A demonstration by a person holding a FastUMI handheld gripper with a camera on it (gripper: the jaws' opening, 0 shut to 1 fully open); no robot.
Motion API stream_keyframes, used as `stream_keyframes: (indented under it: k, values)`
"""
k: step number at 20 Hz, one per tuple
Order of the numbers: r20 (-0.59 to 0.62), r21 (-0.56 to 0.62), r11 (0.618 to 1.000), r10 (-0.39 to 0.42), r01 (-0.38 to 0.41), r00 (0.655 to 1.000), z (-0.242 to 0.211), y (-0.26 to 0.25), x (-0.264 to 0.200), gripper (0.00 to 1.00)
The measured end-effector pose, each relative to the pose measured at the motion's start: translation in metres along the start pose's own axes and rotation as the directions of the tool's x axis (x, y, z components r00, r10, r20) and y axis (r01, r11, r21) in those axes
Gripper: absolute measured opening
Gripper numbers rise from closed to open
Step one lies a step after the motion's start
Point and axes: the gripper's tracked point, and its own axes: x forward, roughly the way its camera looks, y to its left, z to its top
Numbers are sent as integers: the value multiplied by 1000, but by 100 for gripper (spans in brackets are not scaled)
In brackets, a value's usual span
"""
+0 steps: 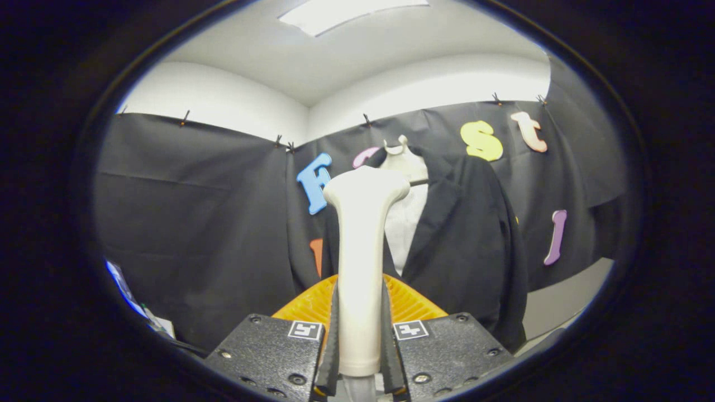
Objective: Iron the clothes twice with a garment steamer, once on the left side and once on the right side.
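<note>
Two fingers (335,329) of the gripper (360,329) are pressing on the steamer (362,245) from either side, jaws closed on its handle w/ no gap showing. Steamer is standing upright between the fingers, its narrow shaft rising from the grip and widening into a flared head well beyond the fingertips. Head is sitting in front of the jacket (463,240), overlapping its open front approx. at chest level; whether it is touching the cloth cannot be told. Jacket is hanging on a pale mannequin (403,159) w/ a hook at the neck, lapels open over a light shirt (403,226). Dark cloth is covering the booth wall behind the jacket. Ceiling light (346,12) is glowing overhead.
</note>
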Motion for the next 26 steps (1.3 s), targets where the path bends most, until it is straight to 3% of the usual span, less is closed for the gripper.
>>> stream_keyframes:
  k: [12, 19, 26]
  values:
    - [38, -166, 986, -21, 27, 999, -12, 9, 95, 33]
    - [-10, -185, 982, -50, 48, 999, -42, 1, 102, 33]
    - [-93, -184, 982, -66, 48, 994, -79, -7, 81, 34]
